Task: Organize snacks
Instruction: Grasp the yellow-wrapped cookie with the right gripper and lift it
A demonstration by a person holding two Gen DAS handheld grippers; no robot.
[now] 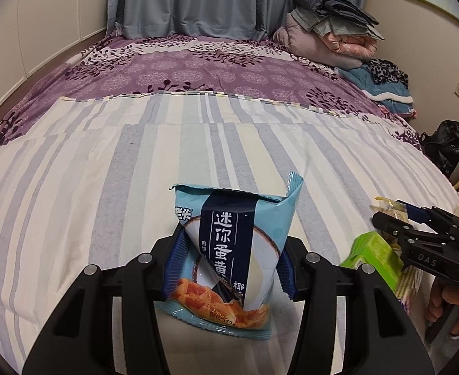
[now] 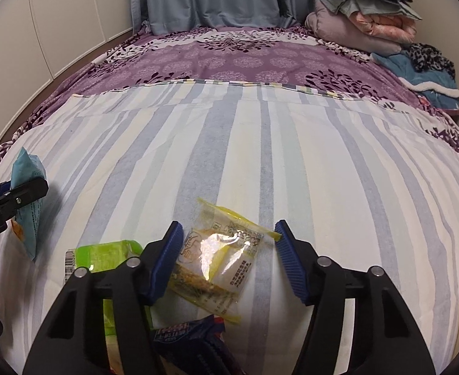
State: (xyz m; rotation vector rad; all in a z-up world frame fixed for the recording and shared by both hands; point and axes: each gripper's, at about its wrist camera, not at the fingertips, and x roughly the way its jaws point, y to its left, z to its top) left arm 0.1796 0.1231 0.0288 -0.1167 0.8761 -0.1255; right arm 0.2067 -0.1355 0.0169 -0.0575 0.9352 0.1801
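My left gripper point(image 1: 229, 268) is shut on a light blue snack packet point(image 1: 232, 250) with Chinese print and holds it upright over the striped bed sheet; the packet also shows at the left of the right wrist view point(image 2: 29, 193). My right gripper point(image 2: 228, 256) is open, its blue pads point(image 2: 167, 262) either side of a yellow clear-wrapped snack point(image 2: 220, 259) lying on the sheet. A green packet point(image 2: 104, 256) lies left of it and a dark blue packet point(image 2: 195, 340) lies below it. The right gripper also shows in the left wrist view point(image 1: 417, 228).
The striped sheet point(image 2: 260, 156) covers the near half of the bed; a purple floral cover point(image 2: 229, 56) lies beyond. Folded quilts and clothes point(image 2: 364, 15) are piled at the back right. Curtains hang behind. A black bag point(image 1: 445, 143) sits on the floor at right.
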